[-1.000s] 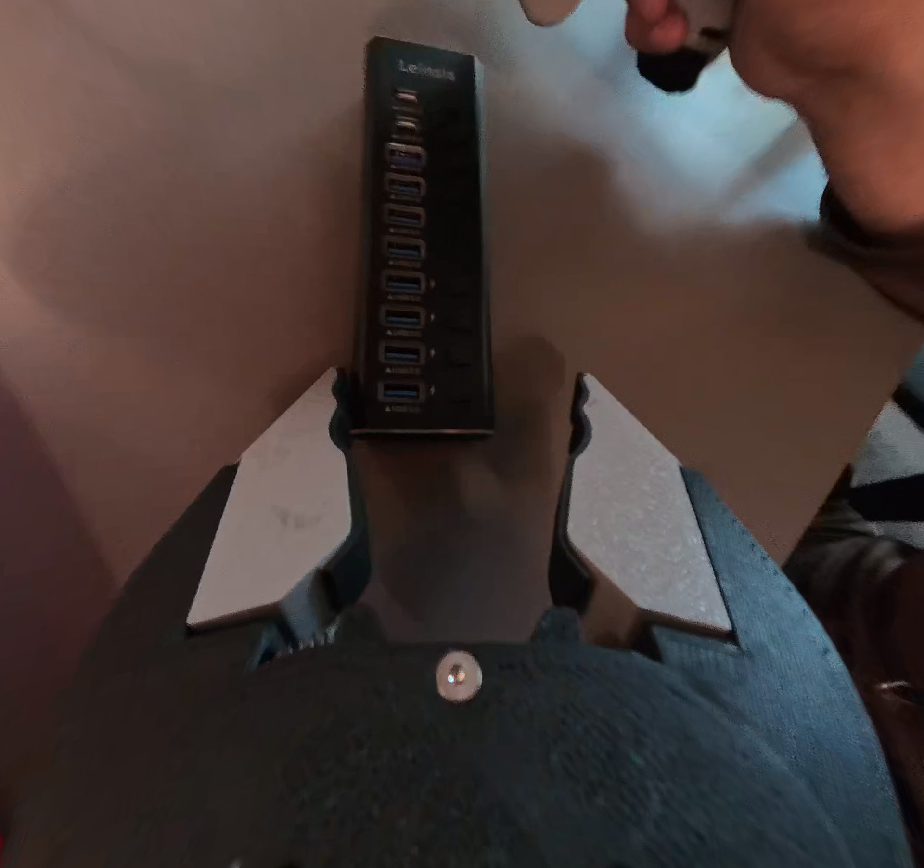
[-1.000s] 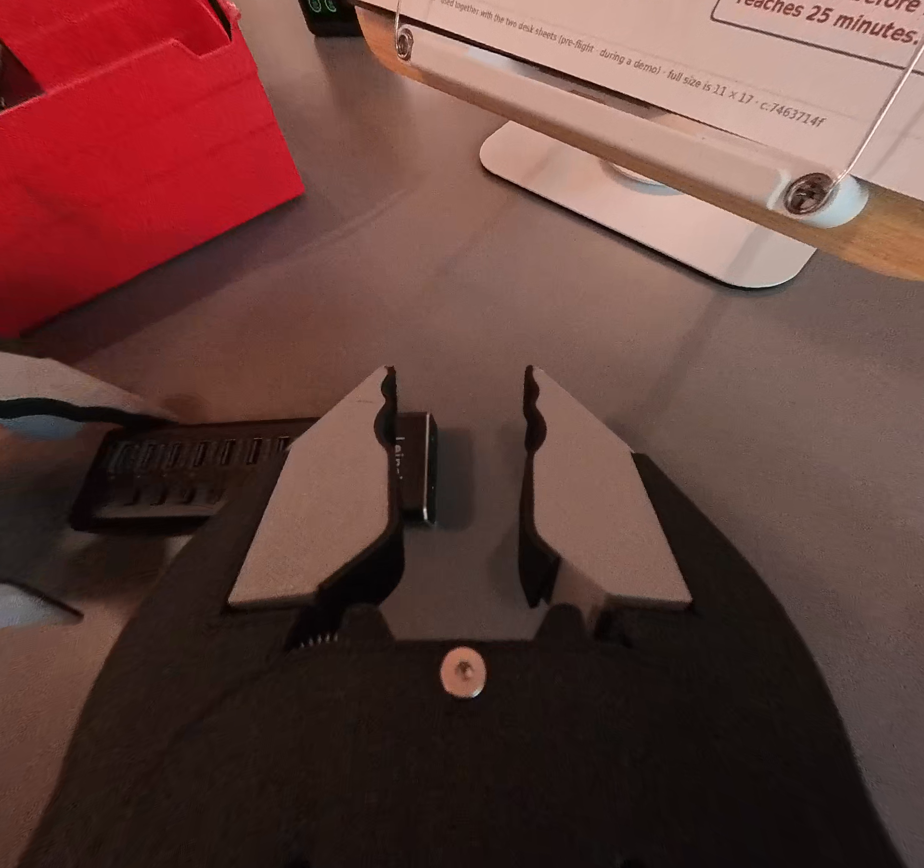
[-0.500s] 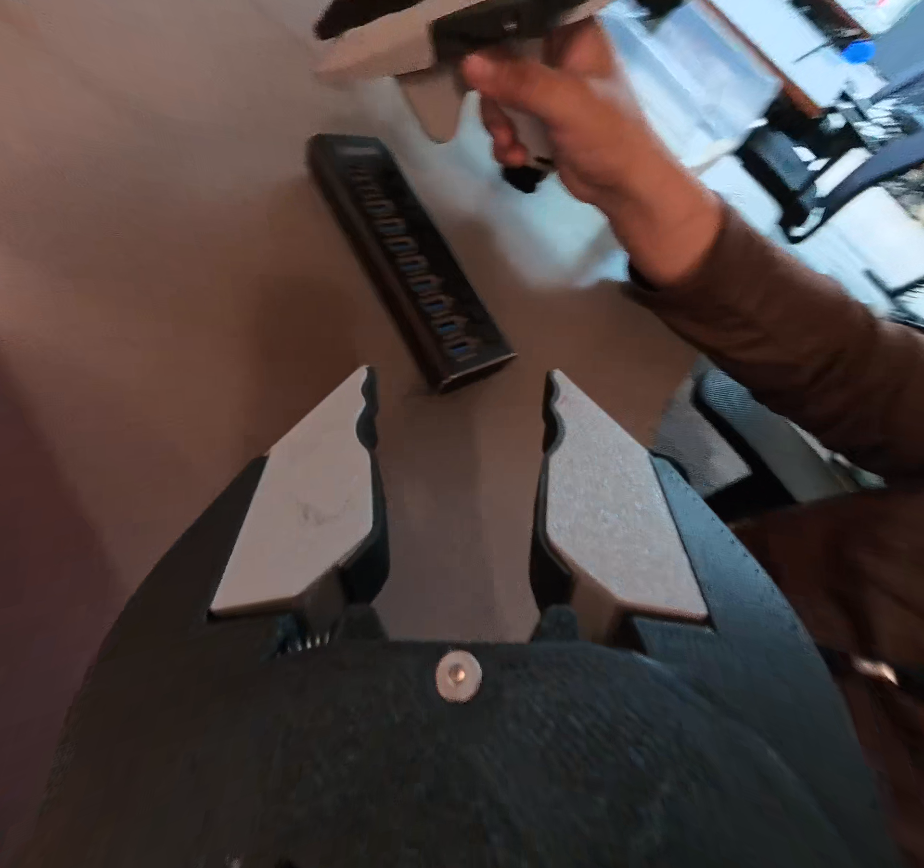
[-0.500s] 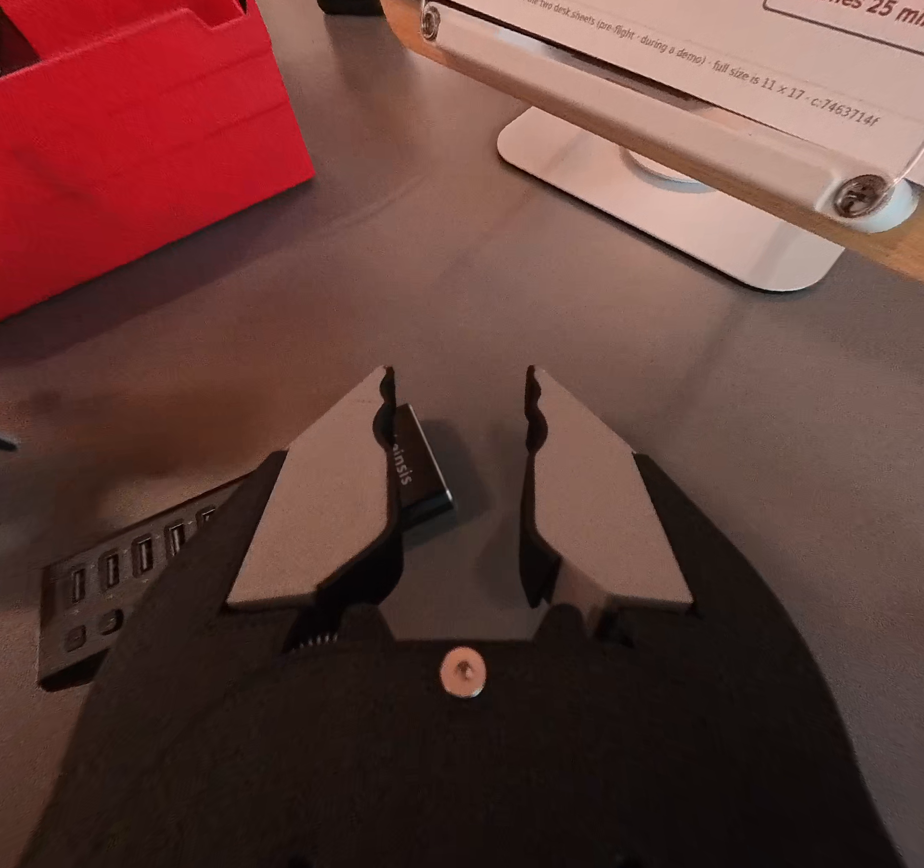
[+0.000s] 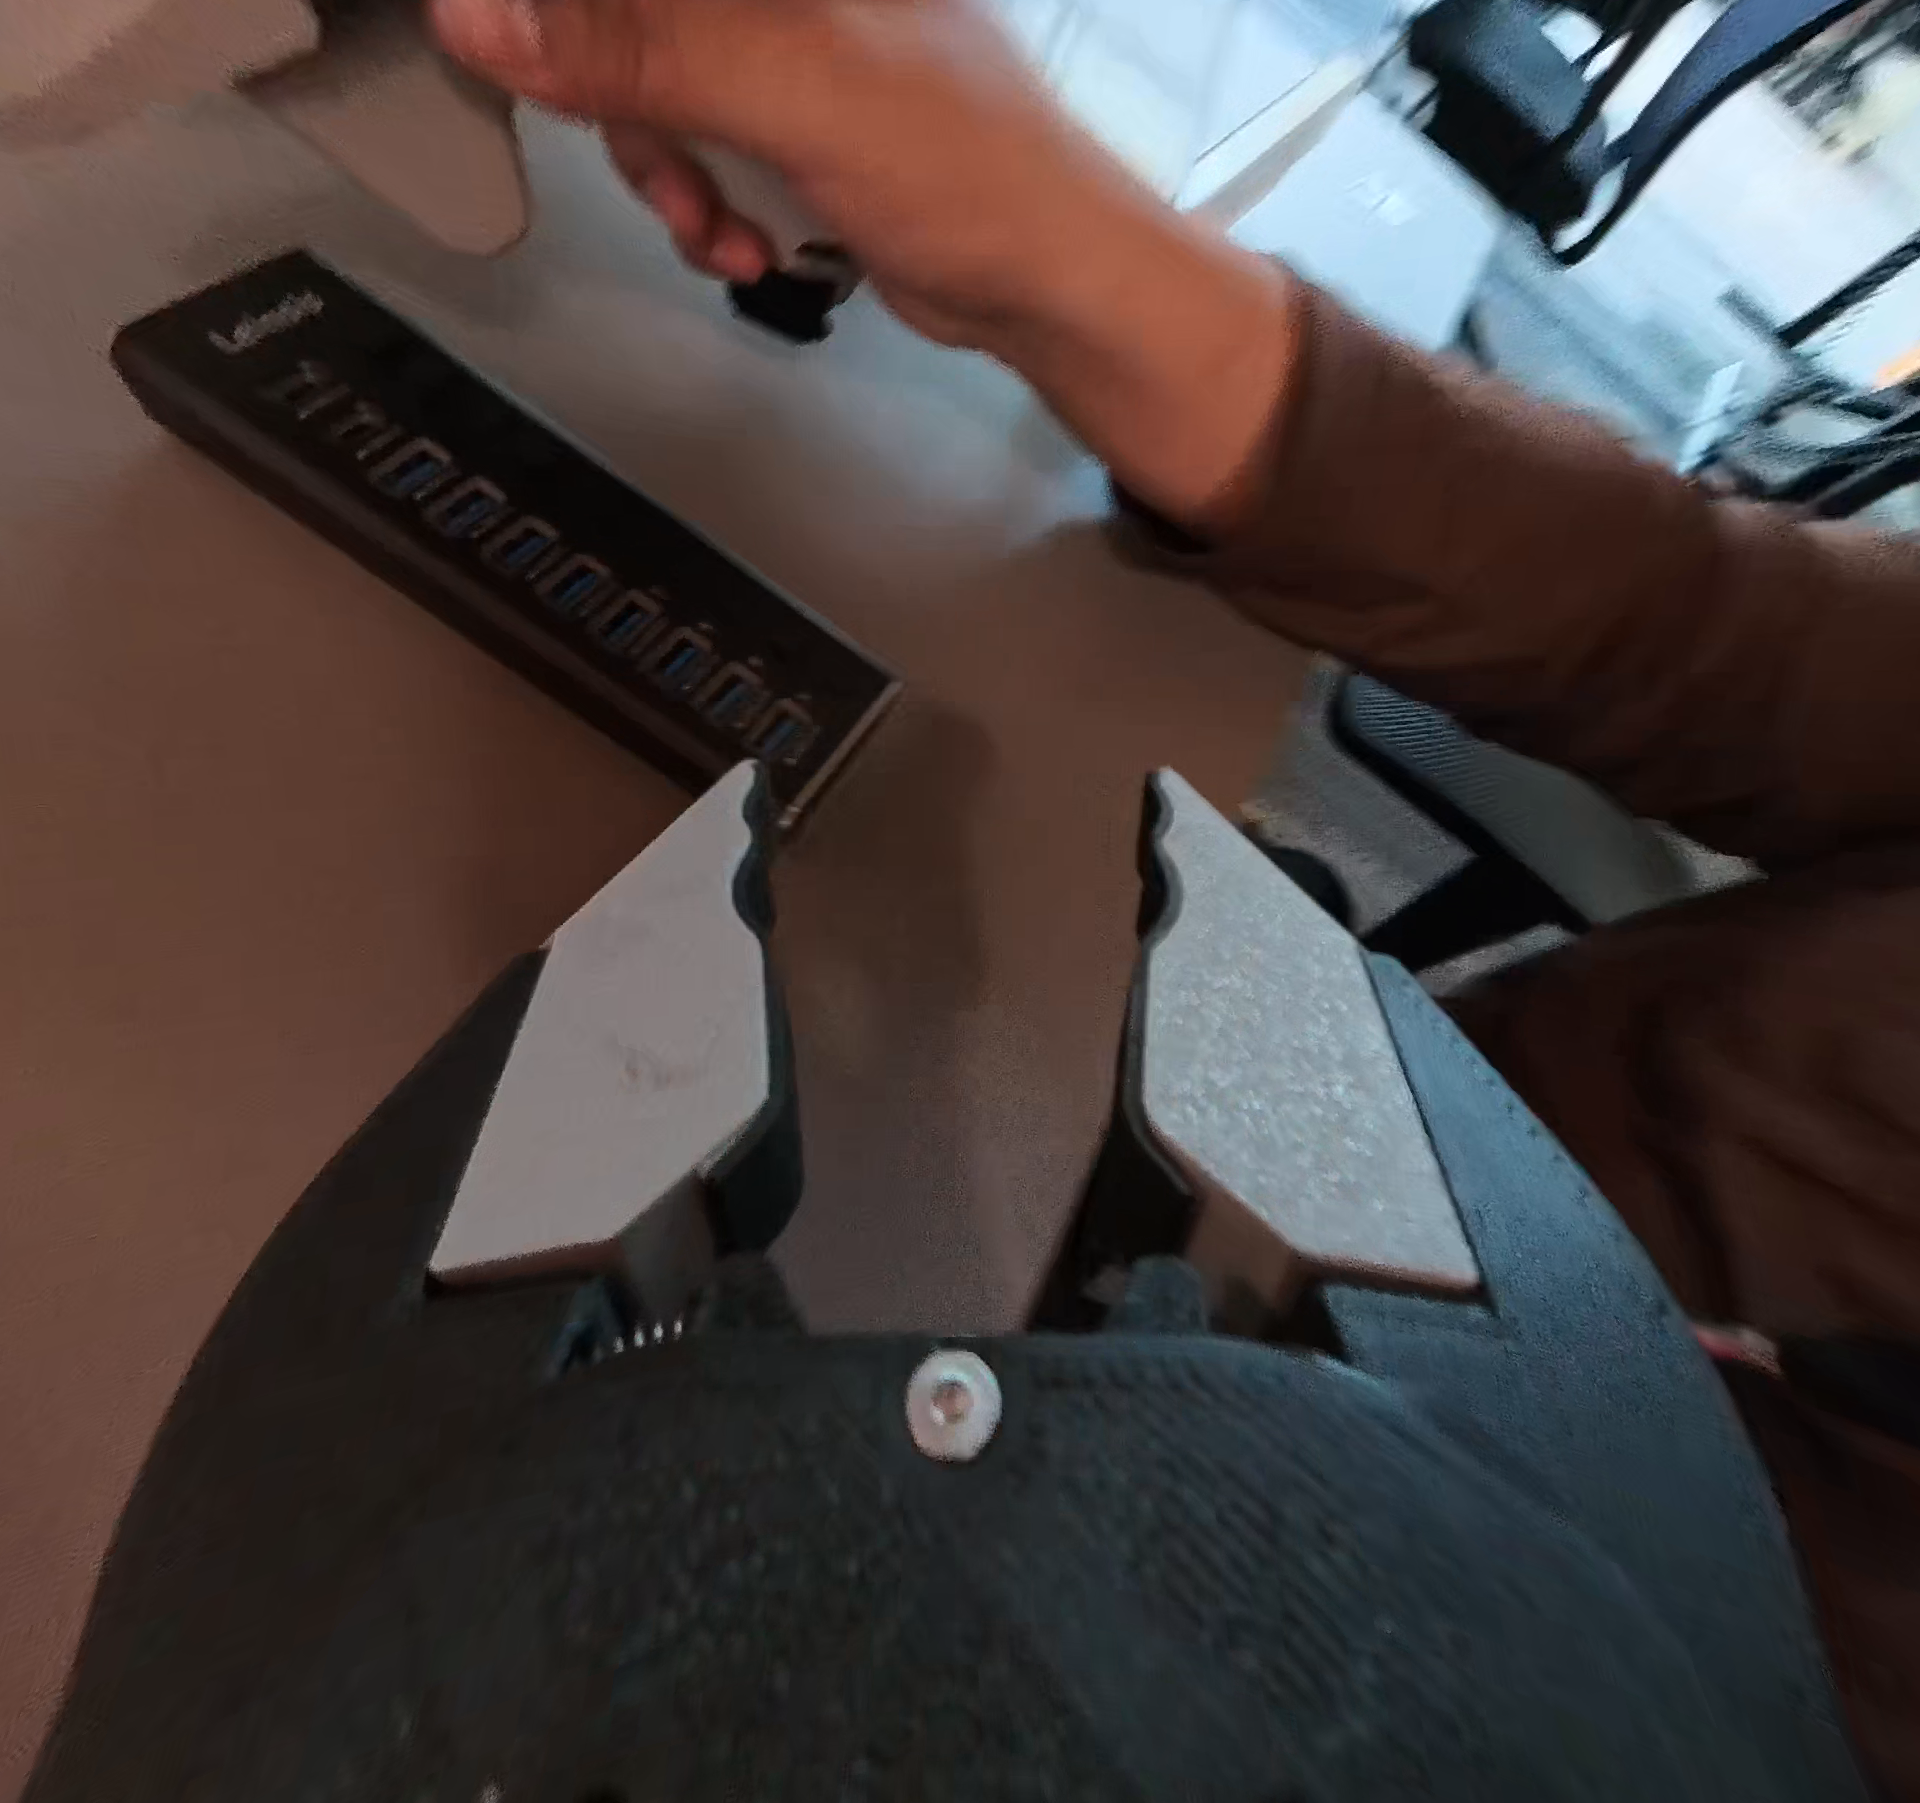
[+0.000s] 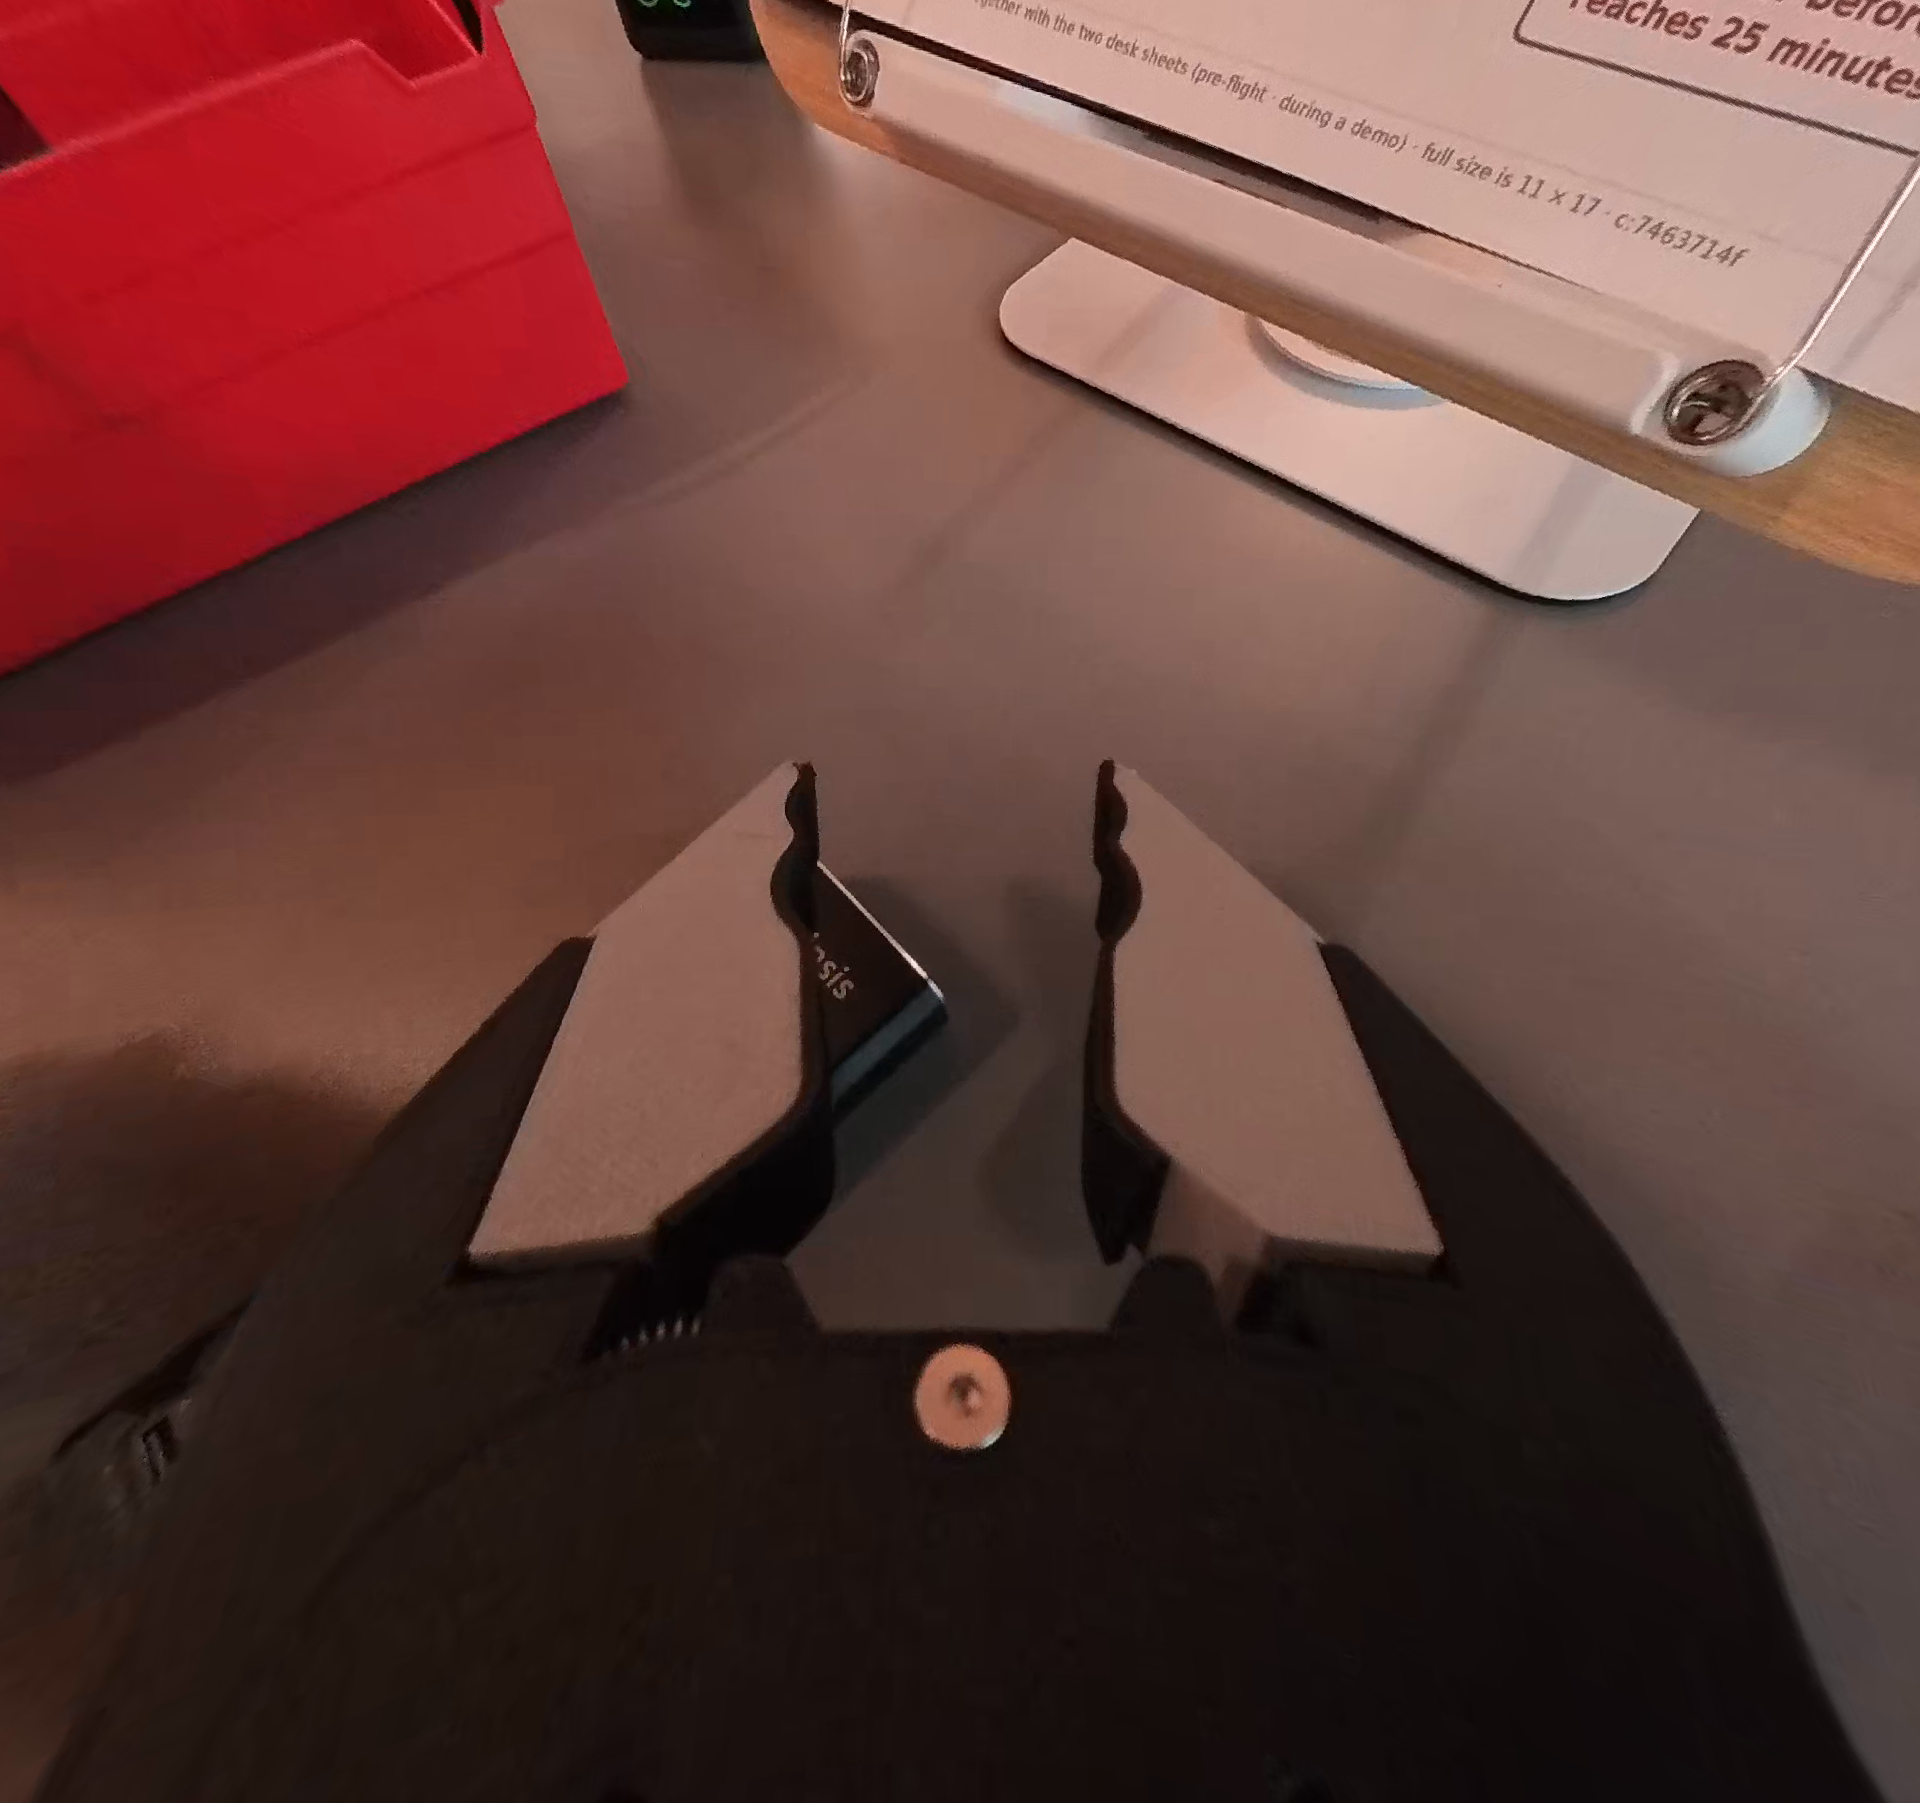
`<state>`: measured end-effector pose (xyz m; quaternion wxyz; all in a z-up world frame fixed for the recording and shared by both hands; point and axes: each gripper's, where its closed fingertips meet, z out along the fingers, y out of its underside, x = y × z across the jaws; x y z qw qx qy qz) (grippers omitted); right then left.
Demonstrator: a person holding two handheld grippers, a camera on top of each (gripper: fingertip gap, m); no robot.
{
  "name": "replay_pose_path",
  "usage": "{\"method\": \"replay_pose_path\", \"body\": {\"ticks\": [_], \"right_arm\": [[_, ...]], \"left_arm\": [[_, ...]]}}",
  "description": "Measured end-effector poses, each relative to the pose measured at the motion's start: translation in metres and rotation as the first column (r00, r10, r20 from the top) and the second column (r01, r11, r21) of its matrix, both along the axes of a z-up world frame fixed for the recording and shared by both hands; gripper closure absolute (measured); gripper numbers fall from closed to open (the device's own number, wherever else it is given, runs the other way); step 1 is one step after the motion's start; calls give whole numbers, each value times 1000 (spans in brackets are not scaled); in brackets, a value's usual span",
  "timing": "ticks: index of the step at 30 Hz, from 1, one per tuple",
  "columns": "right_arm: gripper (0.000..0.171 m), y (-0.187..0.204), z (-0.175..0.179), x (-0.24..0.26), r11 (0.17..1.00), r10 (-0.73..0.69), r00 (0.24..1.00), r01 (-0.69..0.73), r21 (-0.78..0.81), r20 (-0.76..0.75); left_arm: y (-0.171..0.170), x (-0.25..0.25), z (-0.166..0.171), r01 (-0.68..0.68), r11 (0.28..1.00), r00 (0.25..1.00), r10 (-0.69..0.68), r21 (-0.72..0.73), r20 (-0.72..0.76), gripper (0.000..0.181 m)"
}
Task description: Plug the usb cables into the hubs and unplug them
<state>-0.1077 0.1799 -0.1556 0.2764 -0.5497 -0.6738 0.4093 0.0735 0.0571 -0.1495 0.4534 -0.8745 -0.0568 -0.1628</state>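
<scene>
Grey-brown matte desk (image 6: pixel 1039 673) carries everything: big red plastic bin (image 6: pixel 260 299) at far-left edge, long black multi-port usb hub (image 5: pixel 499 527) lying flat mid-desk. No cables in view (ports all vacant). Left gripper (image 5: pixel 951 792) and right gripper (image 6: pixel 956 787) both w/ fingers apart, nothing held. Pin hub's end first, approx square, before any plugging.

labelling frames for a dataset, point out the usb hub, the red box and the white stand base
usb hub (image 5: pixel 499 527): left wrist view, on its top face among the ports.
red box (image 6: pixel 270 299): right wrist view, on its front wall.
white stand base (image 6: pixel 1195 371): right wrist view, on the flat plate.
</scene>
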Motion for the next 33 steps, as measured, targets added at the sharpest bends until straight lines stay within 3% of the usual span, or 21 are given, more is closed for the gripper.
{"method": "replay_pose_path", "body": {"ticks": [1,4,7,10,13,16,20,24,29,33], "right_arm": [[120,0,1,0,1000,-1,1000,1,2,-3],[120,2,3,0,1000,-9,1000,9,14,-11],[120,1,5,0,1000,-12,1000,13,11,-19],[120,1,5,0,1000,-13,1000,13,13,-20],[120,1,6,0,1000,-19,1000,19,22,-23],[120,0,6,0,1000,-19,1000,19,16,-23],[120,0,4,0,1000,-19,1000,19,19,-18],[121,1,5,0,1000,-21,1000,22,21,-20],[121,0,7,0,1000,-17,1000,17,21,-26],[121,-1,9,1,1000,-14,999,15,26,-33]], "left_arm": [[-11,4,15,13,999,1000,-13,35,24,112],[-57,-17,48,-66,996,997,69,66,-45,109],[-121,-81,67,-288,957,934,285,17,-216,105],[-196,-147,56,-486,865,854,439,-125,-280,105],[-246,-184,30,-559,789,825,501,-254,-262,112],[-255,-183,11,-467,828,881,408,-309,-240,118],[-260,-182,-21,-352,803,936,293,-480,-196,113],[-252,-174,-17,-225,824,973,214,-521,-83,135],[-254,-191,-11,-259,809,963,258,-528,-77,134],[-239,-199,1,-297,850,952,298,-435,-68,134]]}}
